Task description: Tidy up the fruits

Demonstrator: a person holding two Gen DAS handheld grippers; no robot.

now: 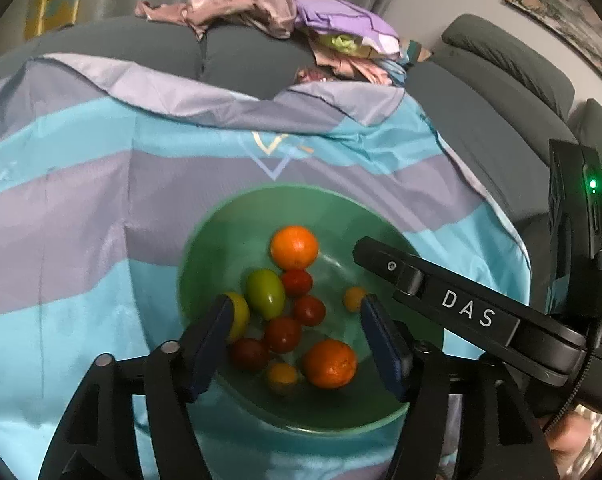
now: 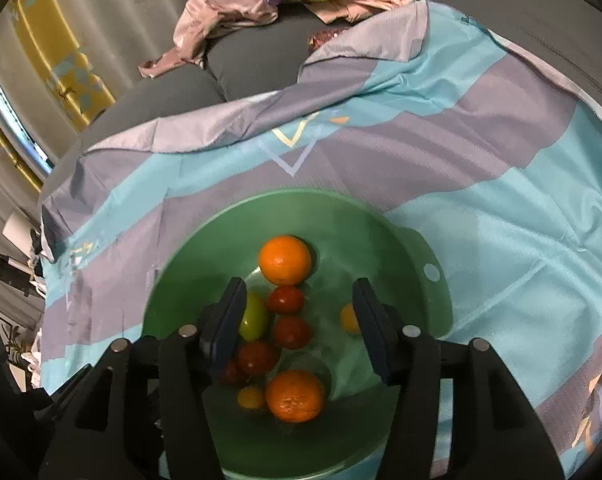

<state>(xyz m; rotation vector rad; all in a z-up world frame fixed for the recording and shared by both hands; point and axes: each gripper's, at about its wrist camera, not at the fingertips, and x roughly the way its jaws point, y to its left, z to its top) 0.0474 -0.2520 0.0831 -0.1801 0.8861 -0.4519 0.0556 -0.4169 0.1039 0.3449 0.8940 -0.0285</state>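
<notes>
A green bowl (image 1: 205, 240) sits on a blue and grey striped cloth (image 1: 81, 240). It also shows in the right wrist view (image 2: 205, 248). In it lie two oranges (image 1: 294, 247) (image 1: 330, 363), several red tomatoes (image 1: 282, 334), a green tomato (image 1: 265, 293) and small yellow fruits (image 1: 354, 298). My left gripper (image 1: 295, 312) is open and empty above the bowl. My right gripper (image 2: 299, 300) is open and empty above the same bowl; its body (image 1: 461, 312) shows at the right of the left wrist view. The far orange (image 2: 285, 260) and the near orange (image 2: 295, 396) show between its fingers.
The cloth (image 2: 501, 240) covers a dark grey sofa (image 1: 501, 92). A pile of pink and purple clothes (image 1: 285, 4) lies at the back. A framed picture (image 1: 565, 12) hangs at the upper right. Curtains (image 2: 61, 60) hang at the left.
</notes>
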